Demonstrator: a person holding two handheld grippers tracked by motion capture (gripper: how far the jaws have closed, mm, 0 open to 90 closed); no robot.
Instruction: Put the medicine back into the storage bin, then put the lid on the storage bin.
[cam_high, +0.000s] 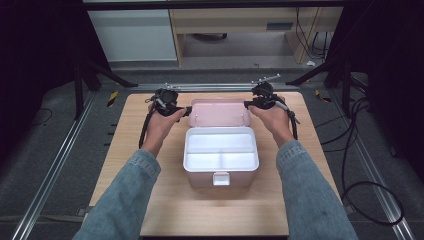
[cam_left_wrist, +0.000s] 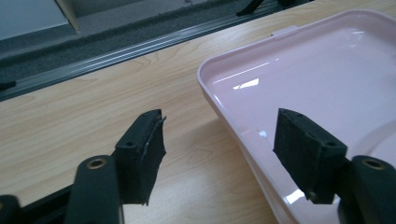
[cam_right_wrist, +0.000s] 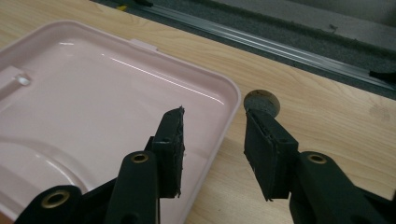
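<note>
A pink lunch box (cam_high: 200, 178) stands open in the middle of the wooden table (cam_high: 150, 200), with a white three-compartment tray (cam_high: 221, 152) inside. Its pink lid (cam_high: 220, 112) lies flat behind it, inner side up. My left gripper (cam_high: 187, 111) is at the lid's left edge. In the left gripper view the gripper (cam_left_wrist: 219, 144) has its jaws apart on either side of the lid (cam_left_wrist: 317, 70) rim, not pressing. My right gripper (cam_high: 248, 104) is at the lid's right edge. In the right gripper view the gripper (cam_right_wrist: 212, 140) also straddles the lid (cam_right_wrist: 93, 93) rim with a gap.
A white latch (cam_high: 221, 178) sticks out at the box's front. A small round grey plug (cam_right_wrist: 261, 101) sits in the tabletop just past the right jaw. Metal rails (cam_high: 50, 170) run along the table's sides and back, and cables (cam_high: 360, 165) lie on the floor at the right.
</note>
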